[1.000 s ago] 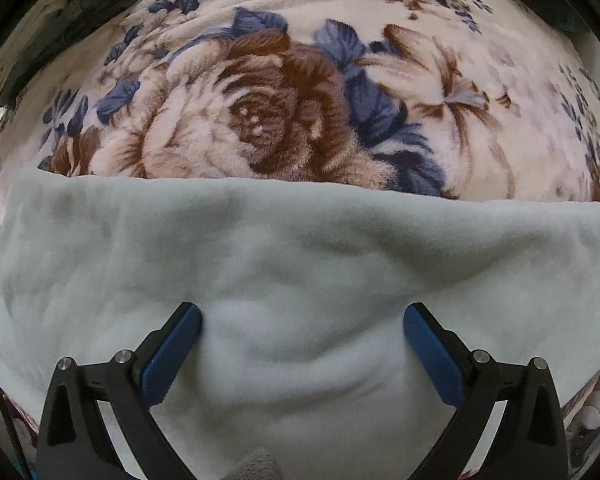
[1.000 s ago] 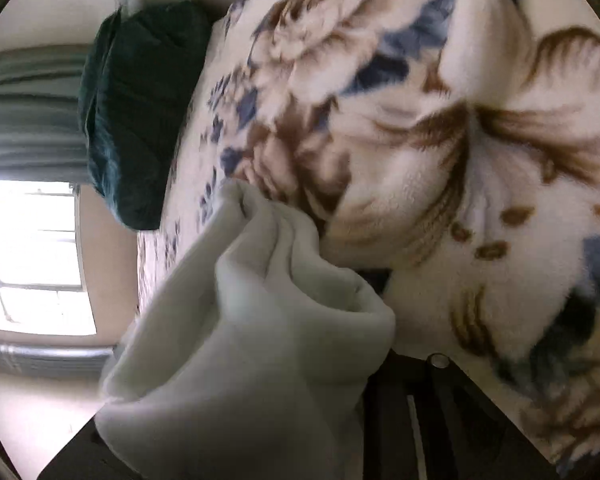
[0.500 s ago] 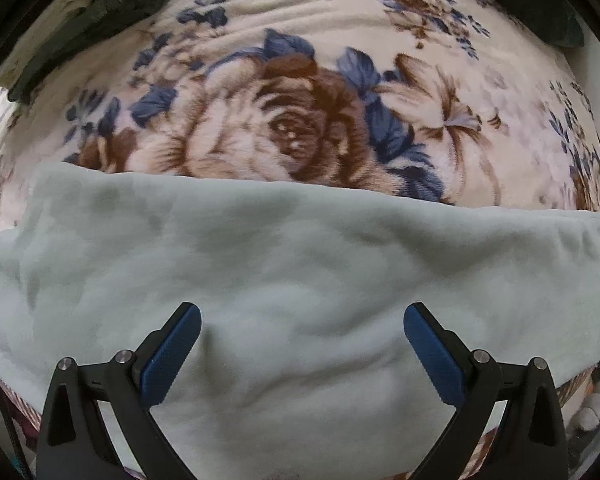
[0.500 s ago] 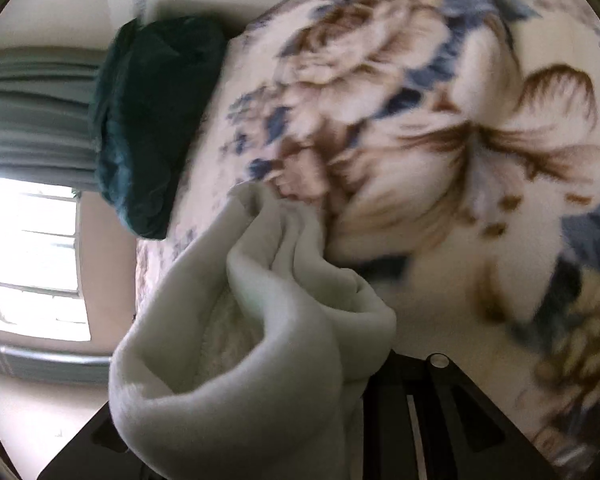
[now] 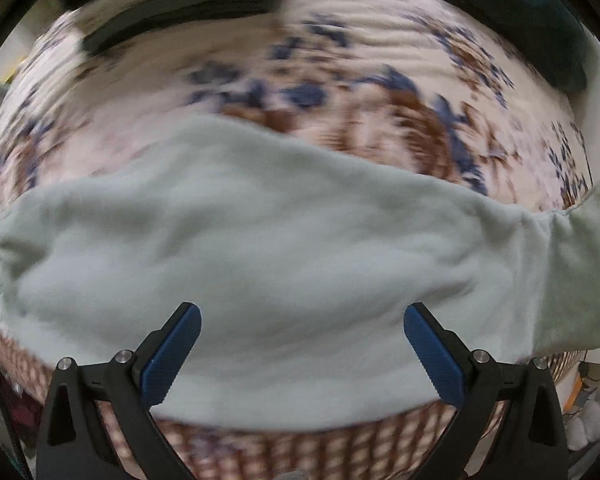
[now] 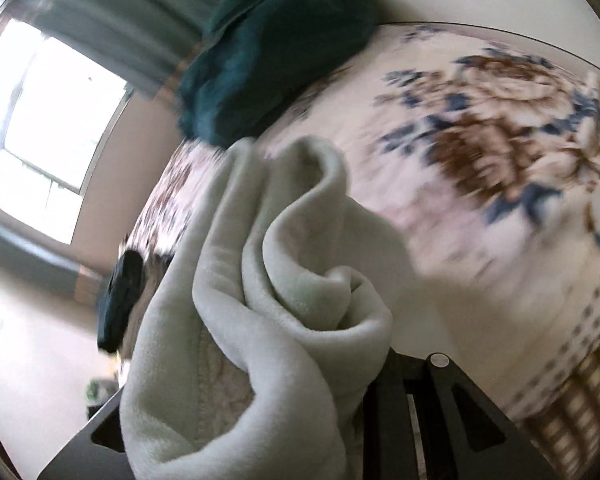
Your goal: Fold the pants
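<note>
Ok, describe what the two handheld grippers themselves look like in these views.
The left gripper has two black angular fingers with silver screw heads and ribbed blue pads. The right gripper shows only black frame parts with triangular cut-outs and one silver screw; its pads are hidden. No cables, sleeves or markings visible.

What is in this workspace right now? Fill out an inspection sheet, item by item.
Surface: floral blanket covering a bed, checked border at its edge.
Job's things: pale green pants spread across the blanket, one end bunched and lifted.
Clutter: dark teal cloth heaped at the far edge.
Grippers: left gripper open above the pants, holding nothing; right gripper shut on the bunched end.
Cables: nothing seen.
Surroundings: bright window, grey curtain, plain wall.
</note>
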